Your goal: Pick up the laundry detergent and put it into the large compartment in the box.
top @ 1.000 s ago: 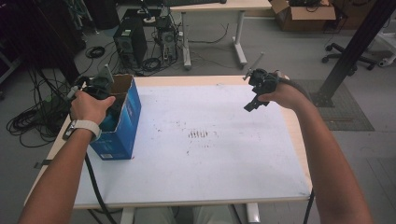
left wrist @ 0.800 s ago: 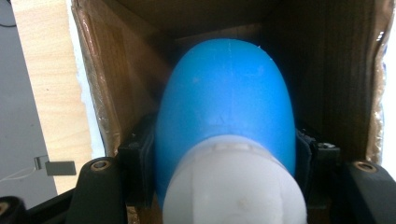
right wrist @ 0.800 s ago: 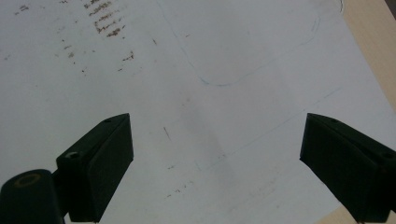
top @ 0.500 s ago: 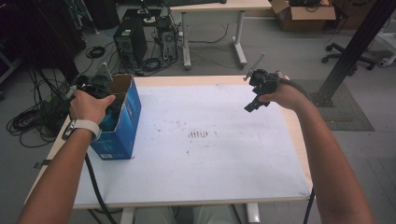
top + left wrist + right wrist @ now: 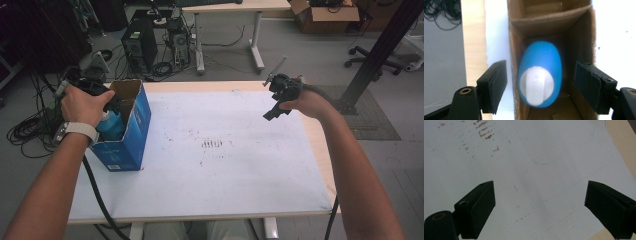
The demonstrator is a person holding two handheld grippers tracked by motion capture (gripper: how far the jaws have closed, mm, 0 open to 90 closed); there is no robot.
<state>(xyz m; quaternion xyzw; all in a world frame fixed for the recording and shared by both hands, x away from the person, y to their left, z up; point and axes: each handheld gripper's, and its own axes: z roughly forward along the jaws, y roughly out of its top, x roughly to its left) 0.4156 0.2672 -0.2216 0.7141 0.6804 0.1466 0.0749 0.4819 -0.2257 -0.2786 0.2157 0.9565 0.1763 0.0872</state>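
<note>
Item: 1 blue bottle (image 5: 539,72), white cap up, upright inside box (image 5: 131,131) at table's (image 5: 240,170) left edge. Left gripper (image 5: 541,86) directly above, jaws spread wide on either side of bottle, gripping nothing; bottle's long axis runs toward camera. Right gripper (image 5: 540,207) wide open, empty, over bare tabletop, well apart.

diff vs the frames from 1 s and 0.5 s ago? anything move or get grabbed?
No visible change. The left gripper stays open over the blue box, jaws either side of the blue bottle standing inside, not touching it. The right gripper stays open and empty, held above the white table top near its right side. Box and bottle have not shifted.
</note>
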